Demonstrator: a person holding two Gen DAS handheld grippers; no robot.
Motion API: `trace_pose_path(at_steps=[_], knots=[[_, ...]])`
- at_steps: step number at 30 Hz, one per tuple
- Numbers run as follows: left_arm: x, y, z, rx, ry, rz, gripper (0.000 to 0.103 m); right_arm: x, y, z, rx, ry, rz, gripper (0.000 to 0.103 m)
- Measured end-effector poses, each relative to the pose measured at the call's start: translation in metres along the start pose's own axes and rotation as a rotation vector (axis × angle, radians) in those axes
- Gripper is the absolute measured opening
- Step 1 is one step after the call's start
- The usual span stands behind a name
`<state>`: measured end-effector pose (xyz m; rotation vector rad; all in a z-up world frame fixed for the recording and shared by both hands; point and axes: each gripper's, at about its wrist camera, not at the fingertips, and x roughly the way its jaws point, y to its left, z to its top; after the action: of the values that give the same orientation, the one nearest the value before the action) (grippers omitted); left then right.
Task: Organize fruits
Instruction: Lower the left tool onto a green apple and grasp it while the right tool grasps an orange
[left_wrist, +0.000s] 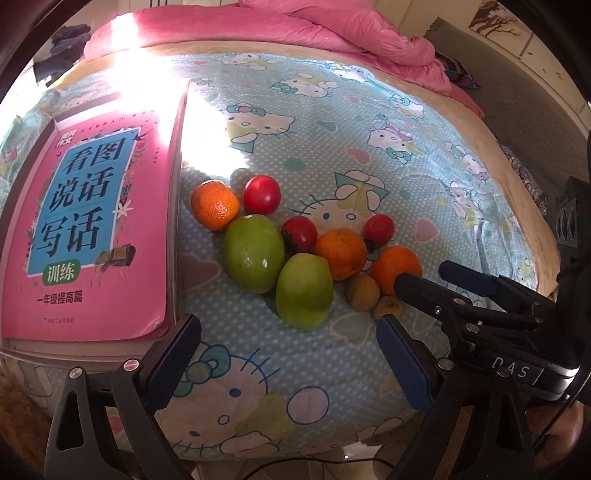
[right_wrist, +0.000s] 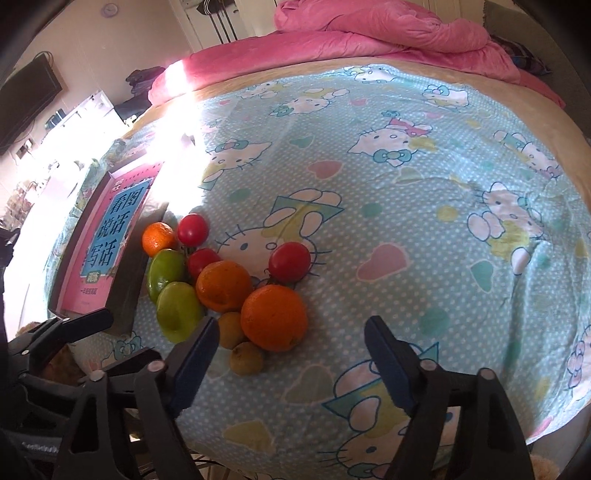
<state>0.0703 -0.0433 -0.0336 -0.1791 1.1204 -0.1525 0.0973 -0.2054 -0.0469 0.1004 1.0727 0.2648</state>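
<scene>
Fruits heaped together on bed (right_wrist: 424, 206), beside pink book (left_wrist: 92, 229): three oranges, three tomatoes, two green fruits, two small brownish ones. Sorting not yet begun, by look of it.

Left hand-held gripper (left_wrist: 288, 363) spread, empty, hovering short of green fruit (left_wrist: 304, 291). Right hand-held gripper (right_wrist: 291, 356) spread, empty, nearest orange (right_wrist: 274, 317) just ahead.

Next move (a judgement): straddle one fruit, close gently, lift clear without rolling neighbours; soft bedding may let them shift.
</scene>
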Motion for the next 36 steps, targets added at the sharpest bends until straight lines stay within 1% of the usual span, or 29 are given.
trace_pose_path(at_steps=[1, 2, 3, 4, 8, 13, 17, 21, 24, 28, 30, 34, 36], knots=[[0.001, -0.001, 0.0, 0.007, -0.006, 0.005, 0.083, 0.001, 0.0, 0.0, -0.001, 0.004, 0.008, 0.075], [0.001, -0.001, 0.001, 0.017, -0.008, 0.004, 0.077, 0.002, 0.0, 0.0, -0.004, 0.008, 0.016, 0.071], [0.004, -0.003, 0.002, 0.03, 0.001, -0.003, 0.067, 0.002, 0.0, 0.0, -0.004, 0.01, 0.02, 0.068], [0.007, -0.003, 0.003, 0.031, 0.012, -0.006, 0.066, 0.003, 0.0, 0.0, -0.002, 0.011, 0.023, 0.067], [0.018, -0.005, 0.004, 0.023, 0.036, -0.012, 0.066, 0.004, -0.006, 0.002, 0.033, 0.01, 0.039, 0.067], [0.023, -0.009, 0.005, 0.043, 0.032, -0.001, 0.066, 0.009, -0.013, 0.002, 0.066, 0.034, 0.058, 0.066], [0.027, -0.011, 0.009, 0.05, 0.03, 0.004, 0.065, 0.014, -0.015, 0.004, 0.073, 0.046, 0.075, 0.059], [0.032, -0.013, 0.01, 0.059, 0.037, 0.01, 0.064, 0.019, -0.012, 0.007, 0.068, 0.055, 0.118, 0.05], [0.034, -0.015, 0.01, 0.075, 0.031, 0.022, 0.063, 0.025, -0.008, 0.008, 0.058, 0.069, 0.134, 0.048], [0.034, -0.016, 0.011, 0.072, 0.025, 0.018, 0.063, 0.032, -0.006, 0.01, 0.064, 0.084, 0.148, 0.046], [0.035, -0.016, 0.012, 0.071, 0.019, 0.024, 0.063, 0.033, -0.005, 0.012, 0.064, 0.079, 0.153, 0.043], [0.035, -0.014, 0.012, 0.067, 0.01, 0.044, 0.056, 0.031, -0.005, 0.011, 0.066, 0.064, 0.156, 0.042], [0.034, -0.013, 0.012, 0.064, 0.008, 0.044, 0.054, 0.027, -0.006, 0.011, 0.068, 0.046, 0.15, 0.042]])
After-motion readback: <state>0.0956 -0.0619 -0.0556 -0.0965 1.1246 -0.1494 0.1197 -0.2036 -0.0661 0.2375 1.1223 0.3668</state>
